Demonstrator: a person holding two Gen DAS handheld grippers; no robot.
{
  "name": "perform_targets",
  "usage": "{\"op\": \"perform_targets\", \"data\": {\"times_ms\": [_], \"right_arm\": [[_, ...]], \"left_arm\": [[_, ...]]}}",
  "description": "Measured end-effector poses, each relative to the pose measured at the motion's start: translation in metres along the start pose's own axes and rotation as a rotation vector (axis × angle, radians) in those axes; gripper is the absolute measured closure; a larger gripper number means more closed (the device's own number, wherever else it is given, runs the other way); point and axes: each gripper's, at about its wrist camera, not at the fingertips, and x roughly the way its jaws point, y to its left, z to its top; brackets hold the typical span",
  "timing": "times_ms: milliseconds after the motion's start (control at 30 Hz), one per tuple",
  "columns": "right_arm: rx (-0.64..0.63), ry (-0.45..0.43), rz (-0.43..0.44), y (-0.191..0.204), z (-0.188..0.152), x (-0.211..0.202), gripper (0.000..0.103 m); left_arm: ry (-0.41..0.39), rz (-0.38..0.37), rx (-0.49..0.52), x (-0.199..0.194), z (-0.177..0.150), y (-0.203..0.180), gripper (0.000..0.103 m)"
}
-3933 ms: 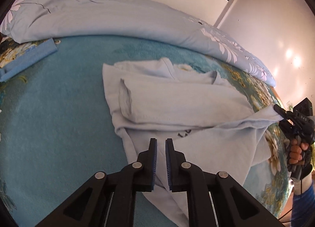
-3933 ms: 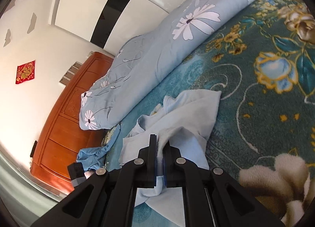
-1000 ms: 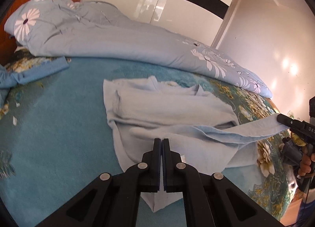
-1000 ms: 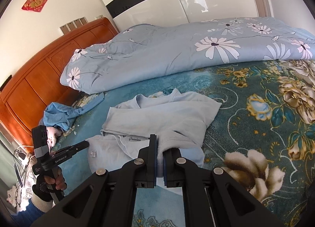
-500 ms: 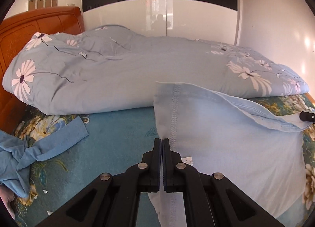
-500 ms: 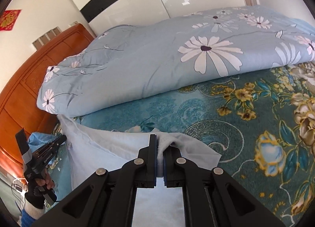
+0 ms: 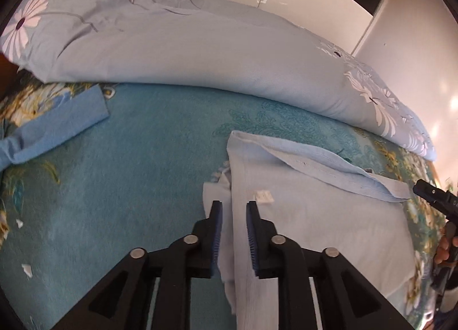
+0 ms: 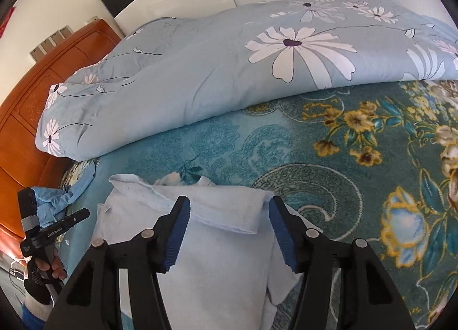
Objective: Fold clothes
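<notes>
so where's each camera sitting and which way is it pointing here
Left wrist: on the left gripper, angled down at the pale blue shirt on the teal blanket; its jaws have just opened, fabric between them; the right gripper shows at the edge.
Right wrist: on the right gripper, angled down at the shirt's folded edge, jaws just opened; the left hand shows.
Shared: shirt, blanket, floral duvet.

left wrist: close above teal bedspread (image 7: 148, 158), tilted down, light blue garment (image 7: 315, 232) from 6 to 3 o'clock, floral duvet (image 7: 177, 43) at 12 | right wrist: same tilt, close, garment at 6, duvet at 12 | shared: garment, duvet, bedspread
</notes>
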Motion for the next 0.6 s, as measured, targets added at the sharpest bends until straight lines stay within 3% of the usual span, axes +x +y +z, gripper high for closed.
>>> {"op": "perform_targets", "data": {"times_ms": [133, 333, 400, 600], "right_arm": [[0.030, 0.044, 0.035, -0.017, -0.052, -0.031, 0.044], [0.269, 0.105, 0.235, -0.054, -0.135, -0.046, 0.044], [0.344, 0.129, 0.269, -0.058, -0.147, -0.037, 0.044], [0.388, 0.106, 0.308, -0.034, -0.145, -0.018, 0.043]], "left_arm": [[0.067, -0.018, -0.065, -0.019, -0.051, 0.016, 0.059], [0.149, -0.146, -0.267, -0.017, -0.104, 0.033, 0.058], [0.138, -0.160, -0.307, -0.014, -0.106, 0.031, 0.055], [0.108, -0.248, -0.415, 0.001, -0.100, 0.027, 0.055]]}}
